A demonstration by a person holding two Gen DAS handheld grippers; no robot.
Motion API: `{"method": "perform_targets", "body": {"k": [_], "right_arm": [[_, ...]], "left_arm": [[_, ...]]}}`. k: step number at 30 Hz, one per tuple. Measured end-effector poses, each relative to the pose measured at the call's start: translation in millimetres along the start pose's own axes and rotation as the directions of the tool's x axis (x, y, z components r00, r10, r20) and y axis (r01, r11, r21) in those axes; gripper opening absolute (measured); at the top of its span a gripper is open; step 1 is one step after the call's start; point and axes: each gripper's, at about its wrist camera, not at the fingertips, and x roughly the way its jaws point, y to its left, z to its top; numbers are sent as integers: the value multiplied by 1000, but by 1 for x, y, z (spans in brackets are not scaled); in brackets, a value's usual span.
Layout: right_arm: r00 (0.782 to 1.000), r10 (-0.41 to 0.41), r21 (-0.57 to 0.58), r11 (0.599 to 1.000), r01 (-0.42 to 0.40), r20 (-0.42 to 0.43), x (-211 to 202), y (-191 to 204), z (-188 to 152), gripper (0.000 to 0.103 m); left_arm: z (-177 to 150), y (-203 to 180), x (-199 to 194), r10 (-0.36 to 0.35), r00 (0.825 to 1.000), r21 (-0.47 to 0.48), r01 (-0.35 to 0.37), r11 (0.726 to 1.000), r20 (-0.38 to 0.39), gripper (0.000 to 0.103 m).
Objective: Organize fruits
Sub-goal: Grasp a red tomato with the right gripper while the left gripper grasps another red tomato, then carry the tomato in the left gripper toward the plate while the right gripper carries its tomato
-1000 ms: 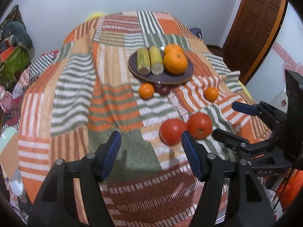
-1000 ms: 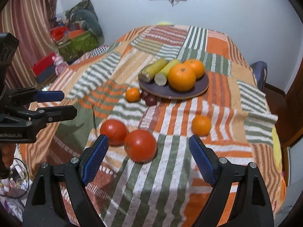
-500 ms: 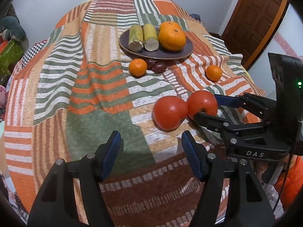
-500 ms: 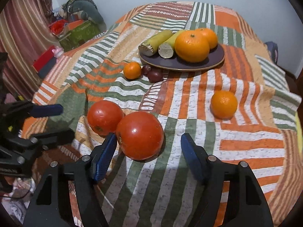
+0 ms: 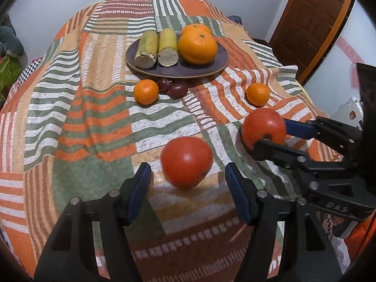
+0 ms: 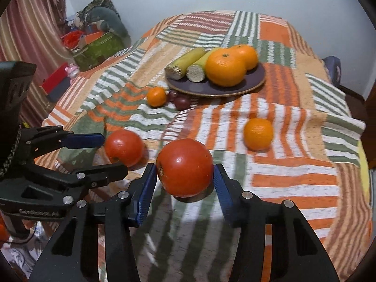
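Observation:
Two red tomatoes lie on the striped quilt. My right gripper (image 6: 185, 183) is shut on the right tomato (image 6: 185, 167), its blue pads touching both sides; it also shows in the left wrist view (image 5: 263, 128). My left gripper (image 5: 185, 183) is open around the left tomato (image 5: 186, 161), pads apart from it; this tomato shows in the right wrist view (image 6: 124, 146). A dark plate (image 5: 218, 64) farther back holds two large oranges (image 5: 197, 45) and two cut yellow-green stalks (image 5: 156, 47).
Two small oranges lie loose on the quilt, one in front of the plate (image 5: 146, 91) and one to the right (image 5: 257, 94). Two dark red small fruits (image 5: 177, 89) sit by the plate. A wooden door (image 5: 310, 18) stands at right; boxes and clutter (image 6: 94, 47) at left.
Both grippers moved forward to the tomatoes. My right gripper closed from open onto the right tomato. My left gripper stayed open and now straddles the left tomato.

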Motion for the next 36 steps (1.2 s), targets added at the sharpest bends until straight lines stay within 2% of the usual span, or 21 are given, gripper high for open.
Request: {"method": "perform_targets", "body": {"k": [4, 6, 11, 19, 28, 30, 33, 36], "right_arm": [[1000, -15, 22, 1000, 15, 11, -6, -9, 1, 46], [1000, -19, 31, 999, 19, 15, -8, -12, 0, 46], [1000, -21, 49, 999, 21, 15, -8, -17, 1, 46], [999, -27, 57, 998, 25, 39, -13, -27, 12, 46], [994, -55, 60, 997, 49, 90, -21, -44, 37, 46], [992, -59, 63, 997, 52, 115, -24, -49, 44, 42], [987, -58, 70, 996, 48, 152, -32, -55, 58, 41], [987, -57, 54, 997, 49, 150, -28, -57, 68, 41]], "left_arm": [[2, -2, 7, 13, 1000, 1, -13, 1000, 6, 50], [4, 0, 7, 14, 1000, -7, -14, 1000, 12, 47], [6, 7, 5, -16, 1000, -34, 16, 999, 4, 46], [16, 7, -4, -1, 999, -29, 2, 1000, 36, 46], [50, 14, -20, 3, 994, -29, 0, 1000, 107, 46], [61, 15, -21, 9, 993, -24, -6, 1000, 122, 46], [74, 16, -20, 12, 991, -23, -9, 1000, 137, 46], [84, 18, -18, 9, 989, -31, -4, 1000, 150, 46]]}}
